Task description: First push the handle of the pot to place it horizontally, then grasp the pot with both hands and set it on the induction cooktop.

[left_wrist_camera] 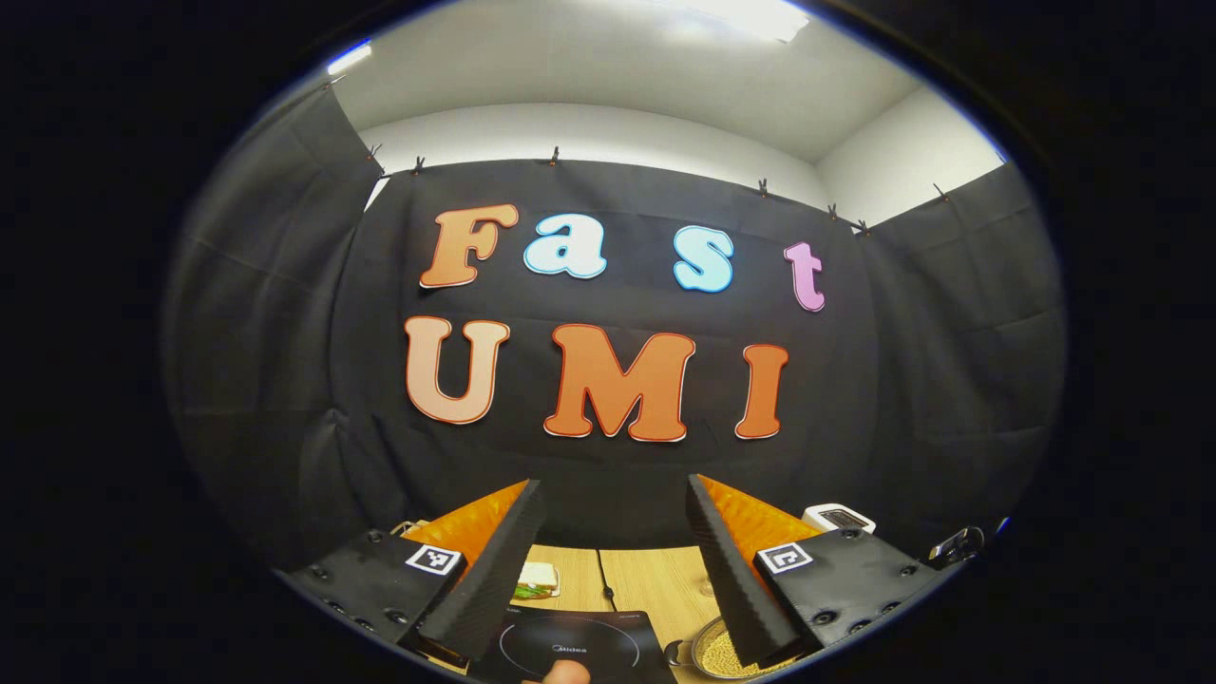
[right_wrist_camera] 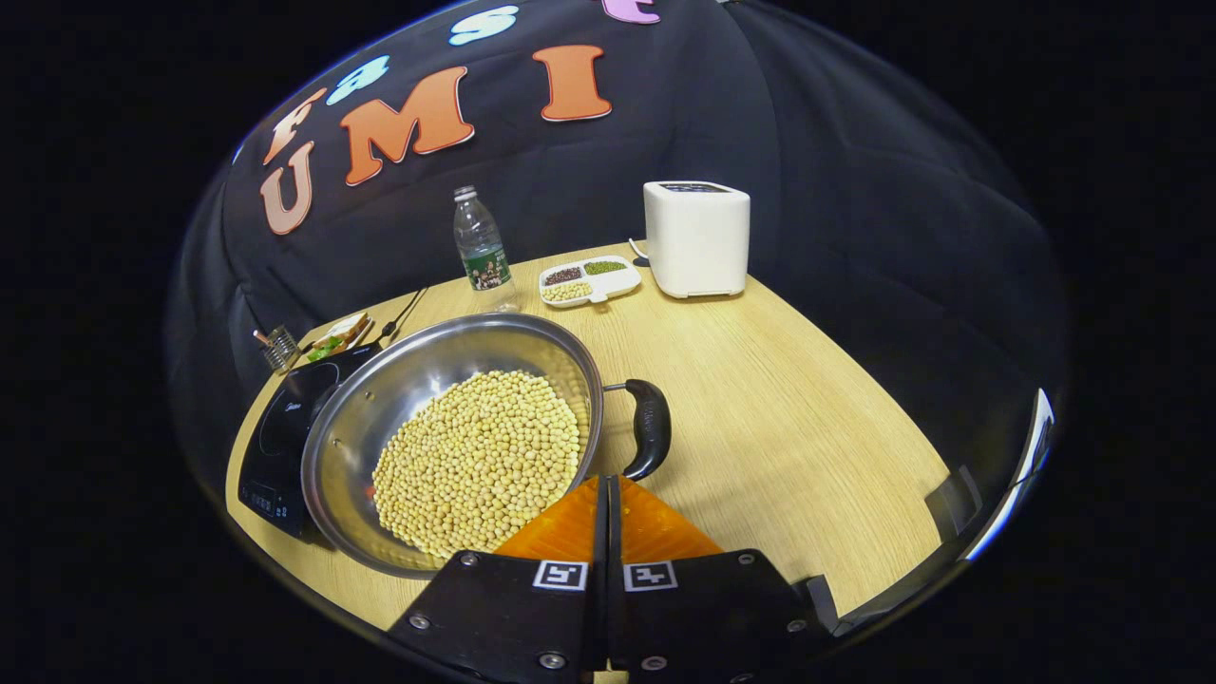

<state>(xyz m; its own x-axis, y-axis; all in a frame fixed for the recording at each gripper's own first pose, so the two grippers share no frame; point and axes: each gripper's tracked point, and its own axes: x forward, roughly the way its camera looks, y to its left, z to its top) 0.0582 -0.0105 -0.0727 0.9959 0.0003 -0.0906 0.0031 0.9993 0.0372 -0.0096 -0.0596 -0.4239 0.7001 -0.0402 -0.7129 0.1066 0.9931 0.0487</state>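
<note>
In the right gripper view a steel pot (right_wrist_camera: 399, 380) full of yellow beans (right_wrist_camera: 480, 461) sits on the wooden table (right_wrist_camera: 788, 427), its left side overlapping the black induction cooktop (right_wrist_camera: 280, 432). The pot's black handle (right_wrist_camera: 650, 427) sticks out on its right side. My right gripper (right_wrist_camera: 608, 482) is shut with nothing between its fingers, its tips just below the near end of that handle, by the pot's rim. My left gripper (left_wrist_camera: 613, 484) is open and raised, facing the wall. Below it lie the cooktop (left_wrist_camera: 570, 646) and the edge of the pot (left_wrist_camera: 717, 654).
At the back of the table stand a water bottle (right_wrist_camera: 480, 249), a divided tray of beans (right_wrist_camera: 589, 280) and a white appliance (right_wrist_camera: 696, 237). A sandwich (right_wrist_camera: 337, 334) and a small wire holder (right_wrist_camera: 278, 348) sit behind the cooktop. The table's right half is bare wood.
</note>
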